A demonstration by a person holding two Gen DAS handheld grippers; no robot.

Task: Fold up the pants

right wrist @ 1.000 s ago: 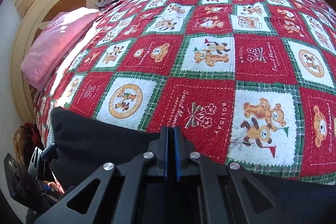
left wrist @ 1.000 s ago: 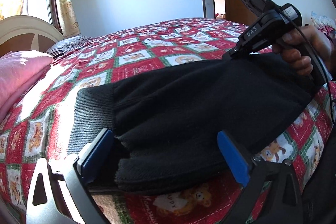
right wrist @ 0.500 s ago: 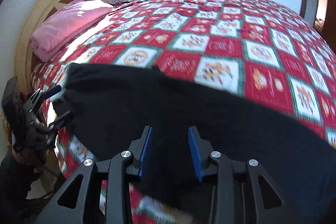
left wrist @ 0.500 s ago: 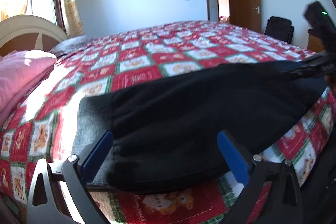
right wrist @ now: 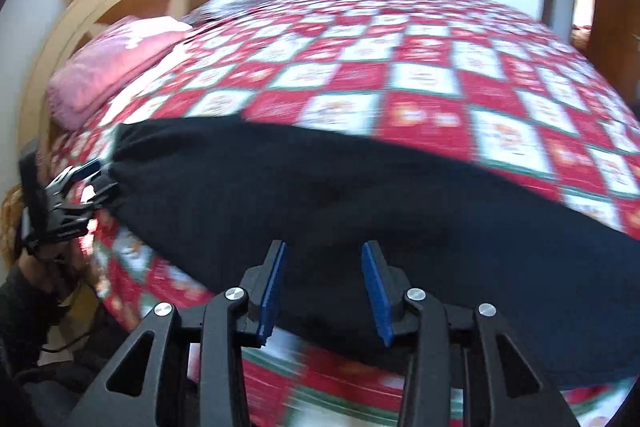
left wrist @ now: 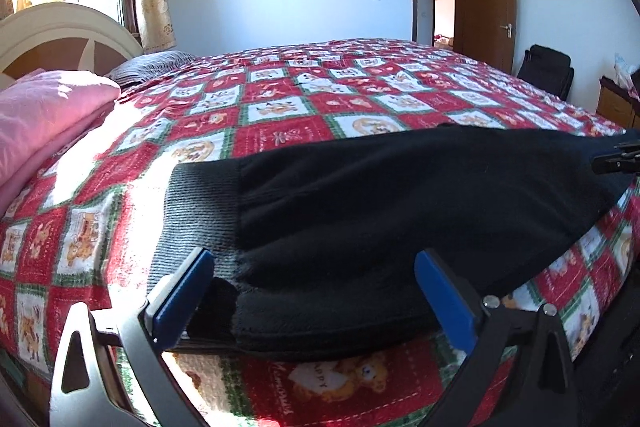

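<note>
Bed (left wrist: 360, 99): patchwork quilt, pink bedding at headboard end.

Pants (left wrist: 400, 211): black, lying flat along near edge of bed, ribbed cuff toward headboard end.

Right hand-held gripper (right wrist: 324, 287): clenched a second ago, now released, drawn back from cloth; frame blurred.

Left hand-held gripper (left wrist: 316, 291): spread wide around cuff end, unchanged, gripping nothing.

Judgement: lengthwise fold laid, next fold pending.

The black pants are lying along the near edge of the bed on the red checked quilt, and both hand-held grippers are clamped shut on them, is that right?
Not quite. The black pants do lie along the near edge on the red checked quilt, but both grippers are open. Each wrist view shows blue pads spread apart: the left hand-held gripper and the right hand-held gripper.
</note>
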